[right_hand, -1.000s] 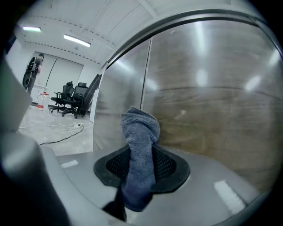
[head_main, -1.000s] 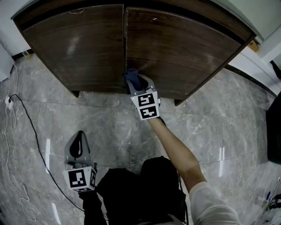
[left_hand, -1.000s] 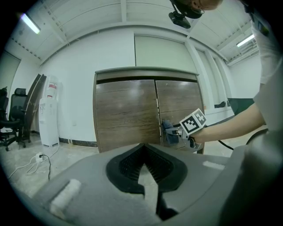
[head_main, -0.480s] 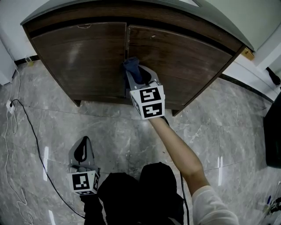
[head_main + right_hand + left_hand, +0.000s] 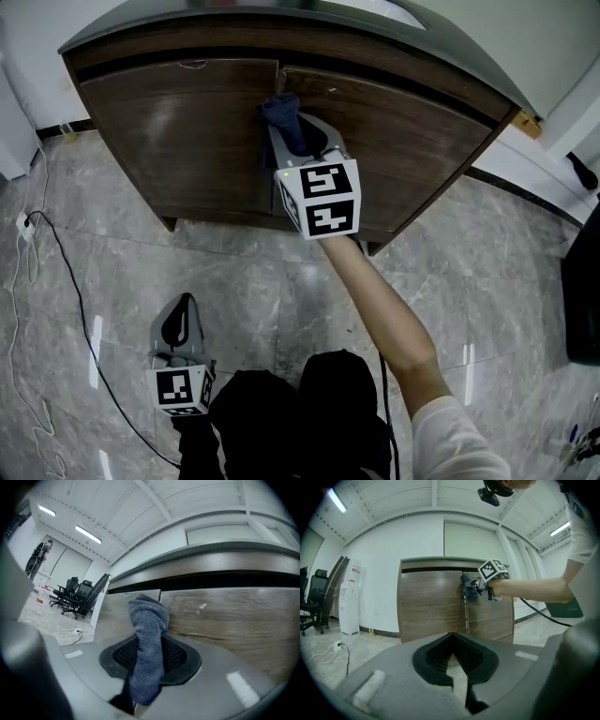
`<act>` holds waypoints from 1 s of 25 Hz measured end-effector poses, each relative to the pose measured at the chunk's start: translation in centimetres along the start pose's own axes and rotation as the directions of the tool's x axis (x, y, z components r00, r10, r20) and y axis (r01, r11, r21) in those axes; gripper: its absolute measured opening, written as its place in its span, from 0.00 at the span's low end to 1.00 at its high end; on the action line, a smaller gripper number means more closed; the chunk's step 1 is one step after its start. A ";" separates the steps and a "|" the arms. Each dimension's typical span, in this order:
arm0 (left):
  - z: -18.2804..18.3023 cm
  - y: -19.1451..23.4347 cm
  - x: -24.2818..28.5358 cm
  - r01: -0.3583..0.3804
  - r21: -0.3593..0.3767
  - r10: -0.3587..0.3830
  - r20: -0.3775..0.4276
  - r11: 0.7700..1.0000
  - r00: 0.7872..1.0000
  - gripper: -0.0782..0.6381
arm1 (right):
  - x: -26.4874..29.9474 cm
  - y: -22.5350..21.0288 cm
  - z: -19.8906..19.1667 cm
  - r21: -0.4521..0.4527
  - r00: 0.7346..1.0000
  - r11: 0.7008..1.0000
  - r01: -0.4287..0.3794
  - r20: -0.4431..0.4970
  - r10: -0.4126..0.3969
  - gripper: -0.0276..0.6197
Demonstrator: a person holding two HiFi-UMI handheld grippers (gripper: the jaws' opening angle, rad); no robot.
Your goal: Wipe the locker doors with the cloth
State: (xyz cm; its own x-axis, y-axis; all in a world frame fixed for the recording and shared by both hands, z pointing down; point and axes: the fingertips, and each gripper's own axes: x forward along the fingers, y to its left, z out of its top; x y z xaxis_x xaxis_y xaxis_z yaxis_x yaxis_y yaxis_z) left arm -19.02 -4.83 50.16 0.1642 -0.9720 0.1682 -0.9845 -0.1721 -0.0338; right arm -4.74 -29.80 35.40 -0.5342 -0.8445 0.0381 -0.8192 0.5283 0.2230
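The locker has two brown wooden doors, the left door (image 5: 178, 122) and the right door (image 5: 412, 122), under a grey top. My right gripper (image 5: 295, 131) is shut on a grey-blue cloth (image 5: 281, 111) and presses it against the seam between the doors, close under their top edge. In the right gripper view the cloth (image 5: 149, 620) stands bunched between the jaws against the wood. The left gripper view shows the cloth (image 5: 468, 585) high on the seam. My left gripper (image 5: 181, 298) hangs low over the floor, shut with nothing in it, well away from the locker.
A white cable (image 5: 37, 244) runs over the grey marble floor at the left. A white unit (image 5: 349, 597) and office chairs (image 5: 311, 597) stand left of the locker. A dark object (image 5: 581, 281) sits at the right edge. The person's dark-clothed legs (image 5: 281, 412) are below.
My right gripper has slid the cloth up the seam from low on the doors to near their top. The left gripper has stayed where it was.
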 end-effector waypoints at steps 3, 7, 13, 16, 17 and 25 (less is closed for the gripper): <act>0.0 0.3 -0.1 -0.005 0.001 0.005 -0.002 1.000 1.000 0.11 | 0.2 0.0 1.1 0.003 1.000 1.000 0.002 0.014 -0.002 0.22; 0.2 0.5 -0.2 -0.005 0.000 0.005 0.000 1.000 1.000 0.11 | 0.3 -0.3 3.0 0.008 0.999 1.000 0.006 0.047 -0.007 0.22; 0.0 0.8 -0.4 -0.011 -0.008 0.011 0.005 1.000 1.000 0.11 | 0.7 -0.3 6.6 0.022 0.995 1.000 -0.003 0.098 0.001 0.22; -0.1 0.9 -0.4 -0.012 -0.012 0.012 0.004 1.000 1.000 0.11 | 0.9 -0.2 7.3 0.024 0.994 1.000 0.000 0.111 -0.003 0.22; -0.2 0.9 -0.3 -0.011 -0.012 0.011 0.004 1.000 1.000 0.11 | 0.9 -0.2 7.2 0.024 0.993 1.000 0.003 0.115 -0.006 0.22; -0.1 1.4 -0.7 -0.021 -0.013 0.021 -0.005 1.000 1.000 0.11 | 1.6 0.9 4.6 0.051 0.997 0.999 -0.014 0.083 0.010 0.22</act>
State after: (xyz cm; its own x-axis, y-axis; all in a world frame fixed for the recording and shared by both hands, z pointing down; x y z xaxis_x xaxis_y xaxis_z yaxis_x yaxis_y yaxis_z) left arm -20.51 -4.35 50.12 0.1427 -0.9746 0.1728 -0.9885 -0.1492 -0.0250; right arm -7.28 -30.22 31.24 -0.5578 -0.8290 -0.0402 -0.8212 0.5442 0.1720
